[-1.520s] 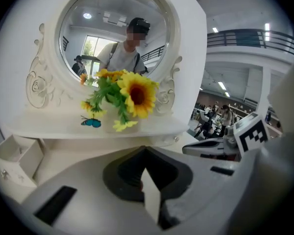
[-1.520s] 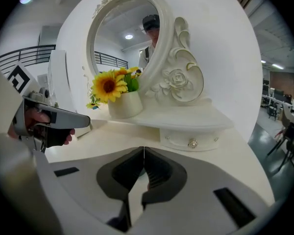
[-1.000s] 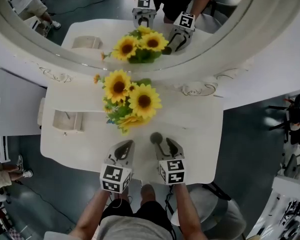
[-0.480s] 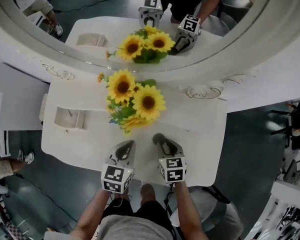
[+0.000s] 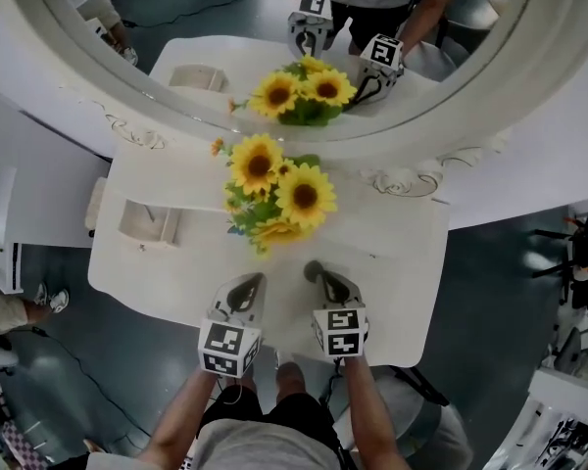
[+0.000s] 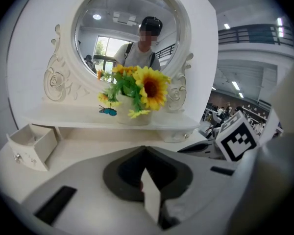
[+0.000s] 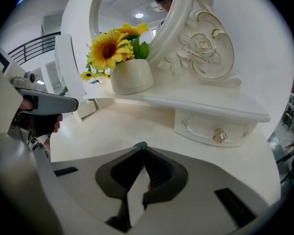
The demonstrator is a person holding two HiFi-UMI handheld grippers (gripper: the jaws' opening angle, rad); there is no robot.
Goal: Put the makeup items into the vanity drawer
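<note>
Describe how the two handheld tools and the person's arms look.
The left tool and right tool have pale grey, leaf-shaped shells with dark inner pads. Each carries a white cube printed with black square markers. No sleeves cover the forearms; the top is grey. The right tool's jaws are closing on a small dark item.

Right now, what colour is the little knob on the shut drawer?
The knob is shiny gold, on a white drawer; clearest in the right gripper view.

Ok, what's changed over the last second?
The jaws of the right gripper, wide open a second ago, are closing on the dark makeup item at their tips, taking hold of it. The left gripper, sunflowers and open drawer stayed put.
</note>
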